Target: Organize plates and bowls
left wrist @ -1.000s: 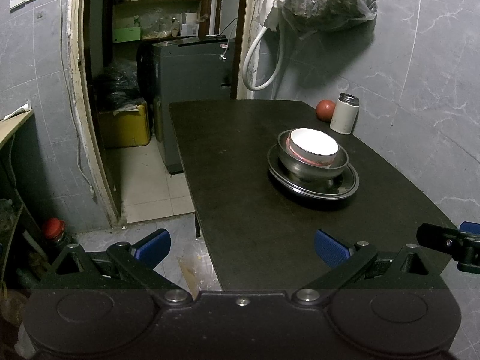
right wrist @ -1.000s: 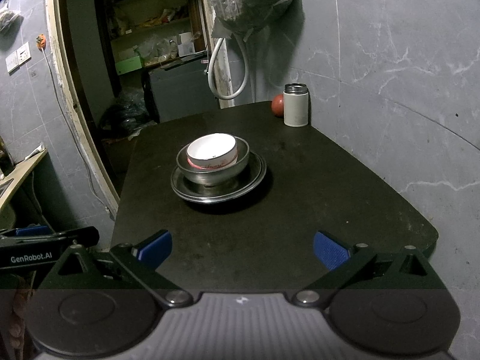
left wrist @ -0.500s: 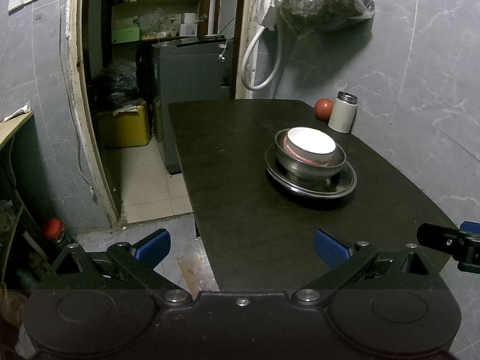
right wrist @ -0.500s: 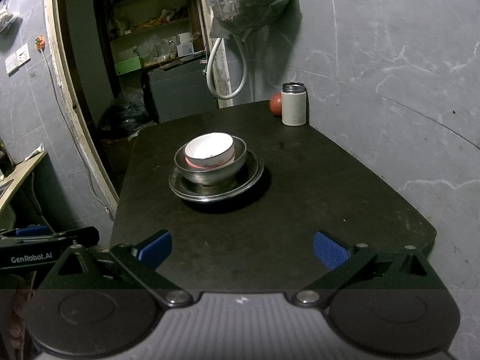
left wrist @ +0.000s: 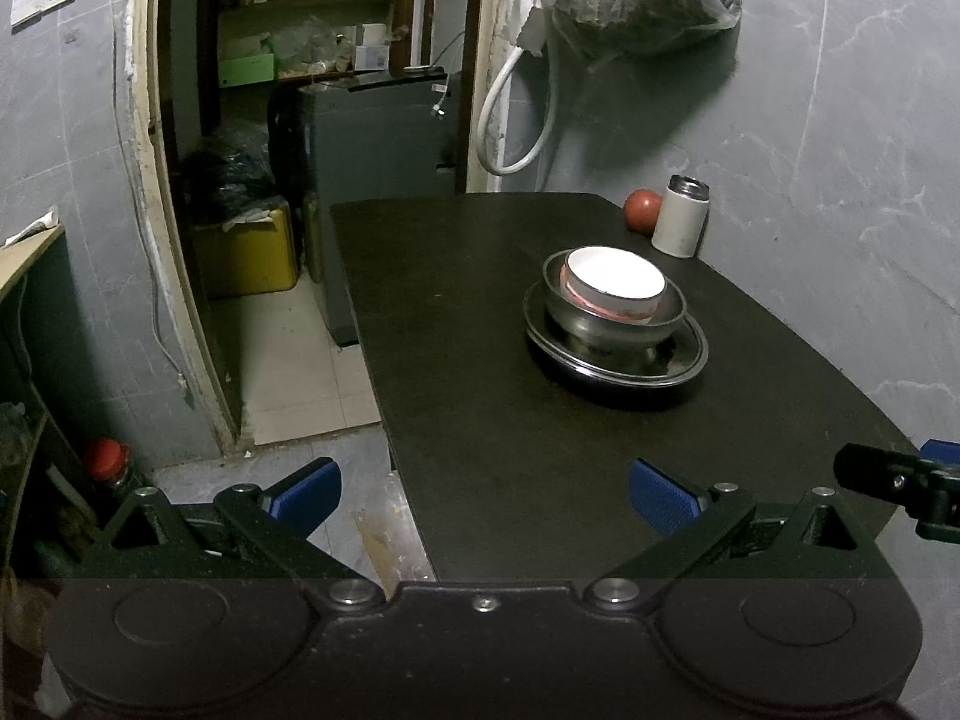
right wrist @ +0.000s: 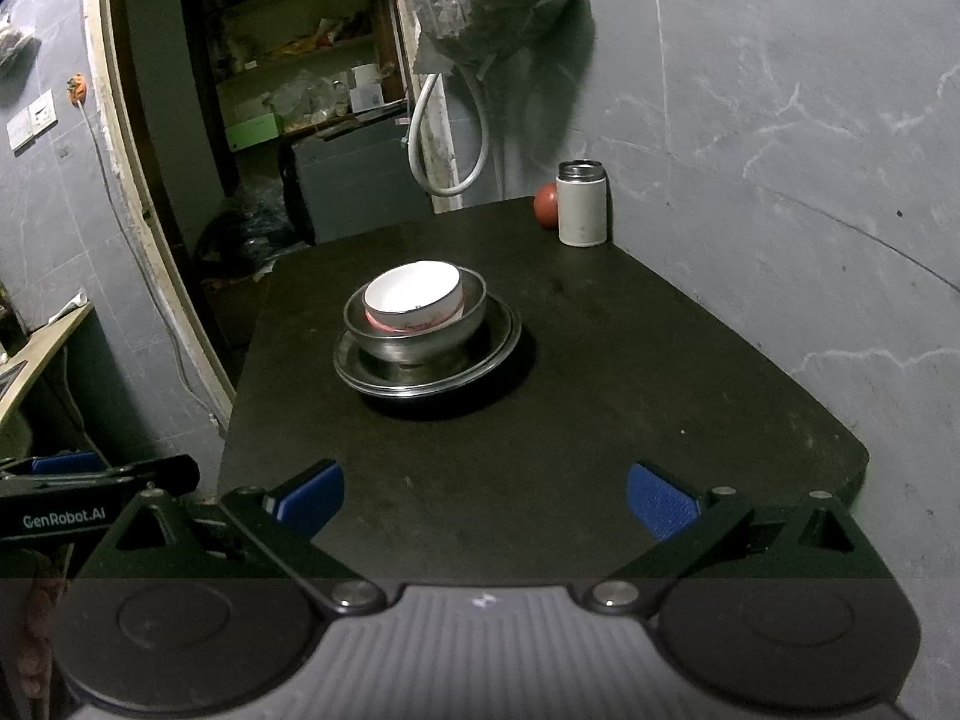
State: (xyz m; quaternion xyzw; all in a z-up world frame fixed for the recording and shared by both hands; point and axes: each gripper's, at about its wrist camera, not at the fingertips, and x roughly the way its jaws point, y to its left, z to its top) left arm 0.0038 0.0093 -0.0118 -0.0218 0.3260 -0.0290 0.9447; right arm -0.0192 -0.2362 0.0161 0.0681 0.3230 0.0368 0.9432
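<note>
Both tongs, left (left wrist: 485, 491) and right (right wrist: 485, 495), have black linkage arms, blue ribbed pads and silver screws.

Black table (left wrist: 480, 360) (right wrist: 600, 372), matte top, rounded corners, set against grey marbled wall on one long side. Directly on top: metal plate (left wrist: 684, 363) (right wrist: 360, 375) near centre (carries metal bowl, white bowl nested inside, neither touching table). White cylindrical container (left wrist: 680, 224) (right wrist: 580, 204) with metal rim stands upright at far corner by wall. Red round object (left wrist: 641, 210) (right wrist: 545, 206) just beside container, partly hidden behind it in right view. Rest of surface bare, faint specks.
</note>
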